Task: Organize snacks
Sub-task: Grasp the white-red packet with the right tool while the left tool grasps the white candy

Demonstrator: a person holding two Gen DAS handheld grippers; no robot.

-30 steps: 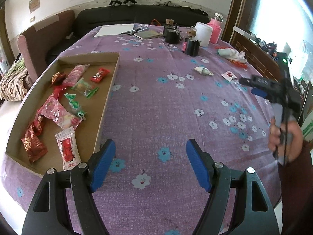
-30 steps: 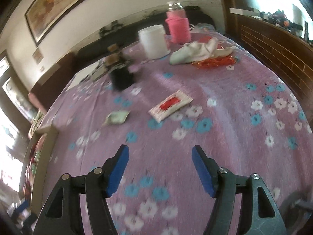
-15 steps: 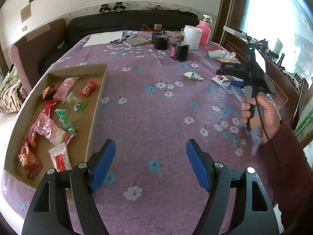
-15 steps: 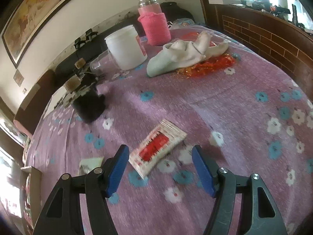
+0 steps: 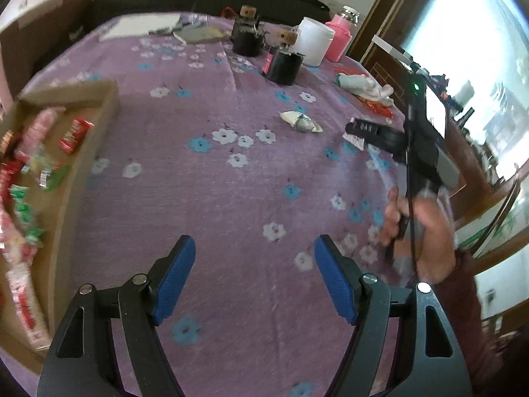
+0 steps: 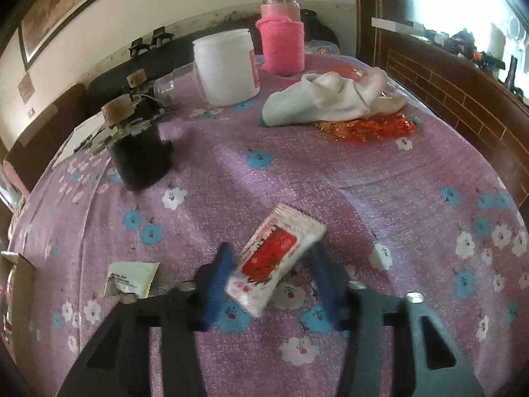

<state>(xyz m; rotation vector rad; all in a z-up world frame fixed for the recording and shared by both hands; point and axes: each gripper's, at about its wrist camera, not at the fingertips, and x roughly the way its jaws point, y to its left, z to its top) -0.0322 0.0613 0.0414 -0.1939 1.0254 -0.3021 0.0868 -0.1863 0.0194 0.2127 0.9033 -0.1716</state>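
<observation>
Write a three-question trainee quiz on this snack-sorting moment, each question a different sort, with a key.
1. True or false: the left gripper holds a snack.
2. Multiple choice: the red-and-white snack packet is (A) in the cardboard tray, (B) between the right gripper's fingers, (C) under the white cloth.
3. Fill in: the white cloth lies partly on a crinkly ____ wrapper.

Key
1. False: its jaws stand apart over bare tablecloth.
2. B: the right gripper has just been closing, the packet tilted between its pads; the cardboard tray sits far off.
3. Red.
</observation>
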